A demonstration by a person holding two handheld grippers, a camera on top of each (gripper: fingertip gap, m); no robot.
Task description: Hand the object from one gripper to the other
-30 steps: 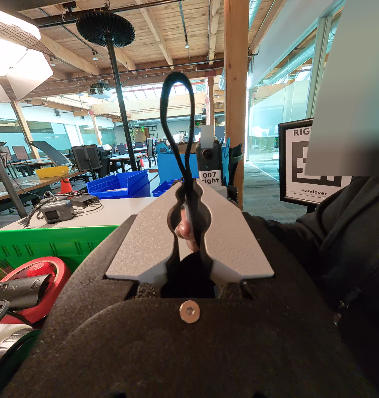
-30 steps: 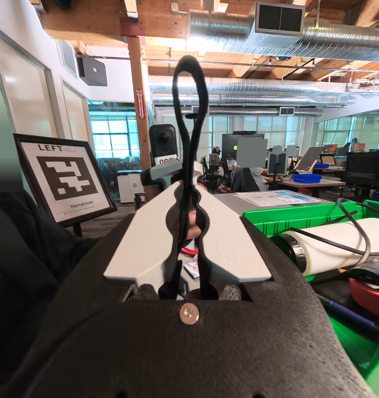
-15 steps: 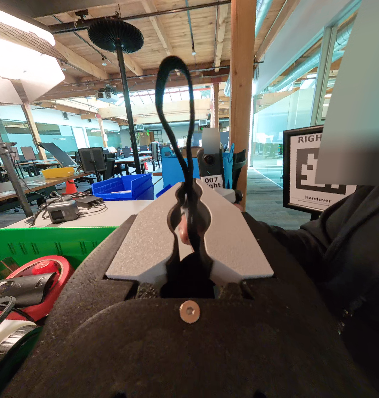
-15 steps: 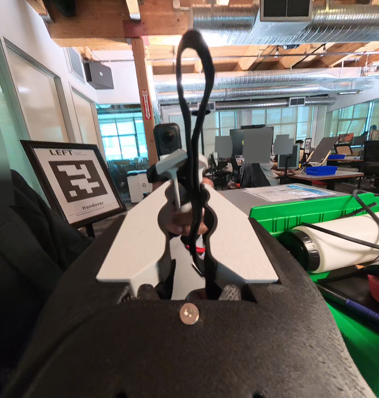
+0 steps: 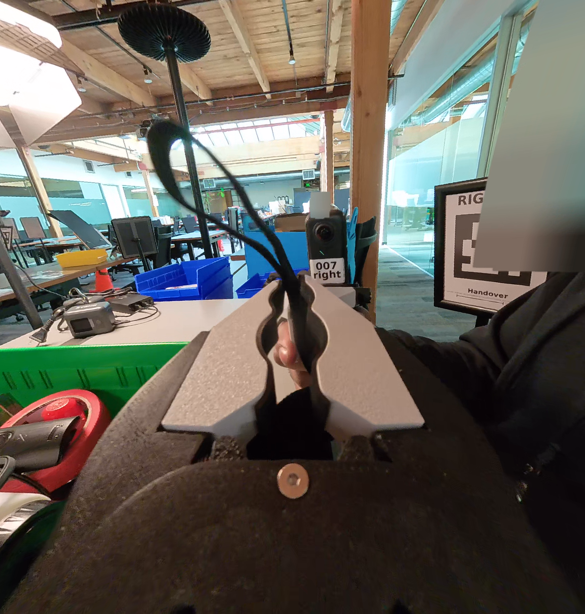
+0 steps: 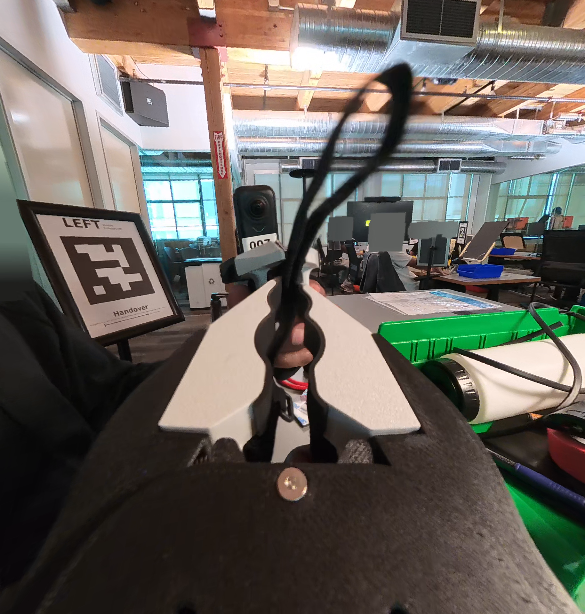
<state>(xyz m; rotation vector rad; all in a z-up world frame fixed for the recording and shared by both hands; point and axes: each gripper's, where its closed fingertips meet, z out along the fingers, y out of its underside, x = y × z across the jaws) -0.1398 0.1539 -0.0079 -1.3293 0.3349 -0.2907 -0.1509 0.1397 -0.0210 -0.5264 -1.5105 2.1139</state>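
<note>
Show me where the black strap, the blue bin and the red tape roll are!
black strap (image 5: 166, 166): left wrist view, on the loop's left side.
blue bin (image 5: 198, 279): left wrist view, on its front wall.
red tape roll (image 5: 88, 428): left wrist view, on its red outer rim.

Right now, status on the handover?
Right tongs shut on strap. Left tongs close around it, grip unclear. Loop leaning sideways. Nothing blocking.

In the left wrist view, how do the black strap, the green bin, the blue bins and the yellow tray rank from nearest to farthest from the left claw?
1. black strap, inside the left claw
2. green bin, low left
3. blue bins, behind the table
4. yellow tray, far left
</note>
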